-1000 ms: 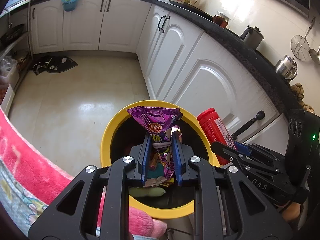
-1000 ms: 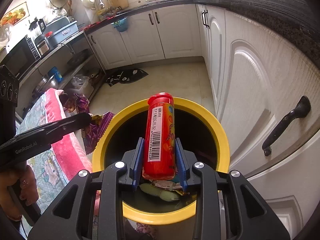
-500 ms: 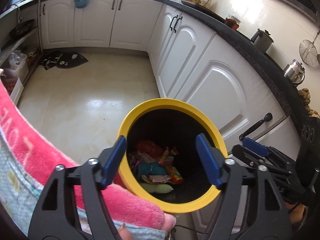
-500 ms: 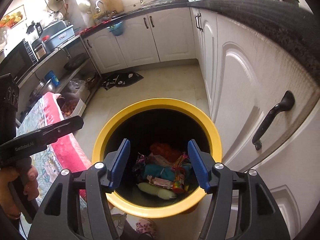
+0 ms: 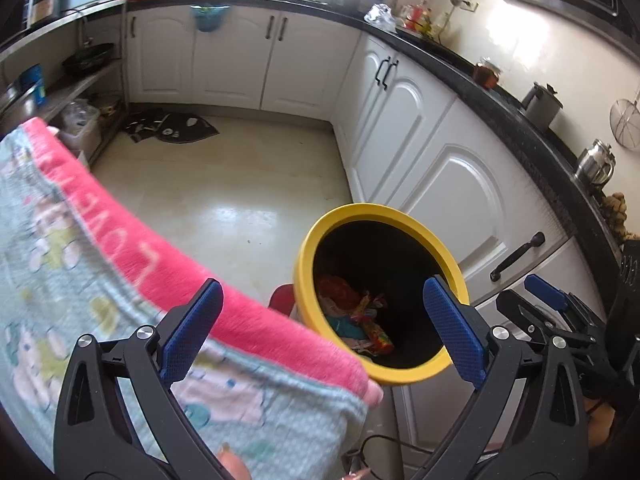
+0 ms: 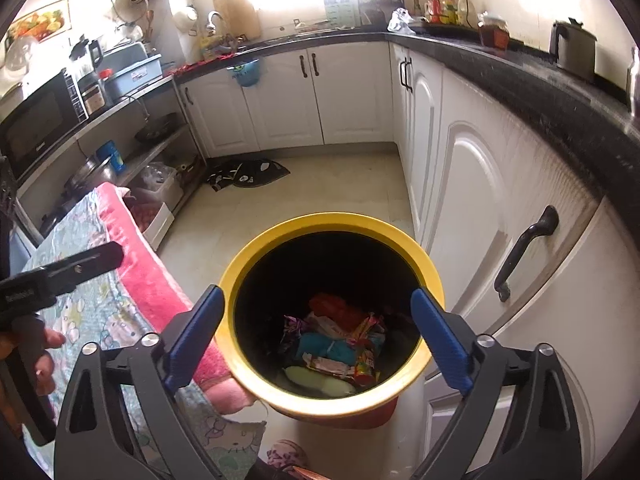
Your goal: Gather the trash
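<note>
With both pairs of jaws spread wide and nothing between them, the right gripper (image 6: 314, 340) hung right over the yellow-rimmed bin (image 6: 256, 248), and the left gripper (image 5: 320, 326) sat off to its side, above the pink-edged blanket (image 5: 120, 240). Trash (image 6: 336, 340) lay heaped at the bin's bottom: wrappers, something red, a pale green piece. Judged step: clear the bin and go for the next item. Advice: lift straight up before swinging, keep fingers off the rim and off the blanket, one gripper at a time.
</note>
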Available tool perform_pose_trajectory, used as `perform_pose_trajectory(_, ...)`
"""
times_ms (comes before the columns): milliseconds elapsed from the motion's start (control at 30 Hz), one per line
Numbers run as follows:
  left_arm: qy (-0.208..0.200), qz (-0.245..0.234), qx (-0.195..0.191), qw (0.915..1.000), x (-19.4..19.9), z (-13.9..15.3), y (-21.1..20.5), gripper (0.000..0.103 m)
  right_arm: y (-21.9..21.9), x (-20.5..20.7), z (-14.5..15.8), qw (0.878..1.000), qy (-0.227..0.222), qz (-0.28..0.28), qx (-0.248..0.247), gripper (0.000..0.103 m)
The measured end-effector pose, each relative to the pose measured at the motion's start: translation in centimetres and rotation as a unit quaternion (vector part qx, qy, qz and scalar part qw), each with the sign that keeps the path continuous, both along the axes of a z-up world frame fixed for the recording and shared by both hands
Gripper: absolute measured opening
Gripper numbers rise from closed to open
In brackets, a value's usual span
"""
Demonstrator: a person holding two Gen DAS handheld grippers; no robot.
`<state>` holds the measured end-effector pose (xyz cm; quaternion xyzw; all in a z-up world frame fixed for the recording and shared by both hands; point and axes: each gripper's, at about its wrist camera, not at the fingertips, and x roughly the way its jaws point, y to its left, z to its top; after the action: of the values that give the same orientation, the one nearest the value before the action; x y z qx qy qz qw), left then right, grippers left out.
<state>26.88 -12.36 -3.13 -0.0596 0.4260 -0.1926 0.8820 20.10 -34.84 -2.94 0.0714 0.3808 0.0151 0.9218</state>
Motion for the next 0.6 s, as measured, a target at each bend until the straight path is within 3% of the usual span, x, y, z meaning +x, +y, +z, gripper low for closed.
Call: perform_pose_trajectory(600,-0.071,0.057,0.016,0.9958,-9.0,5.6,6.8,0.092,6.2,-5.2,4.8,0.998,-0.061,0.011,-0.014,0.097)
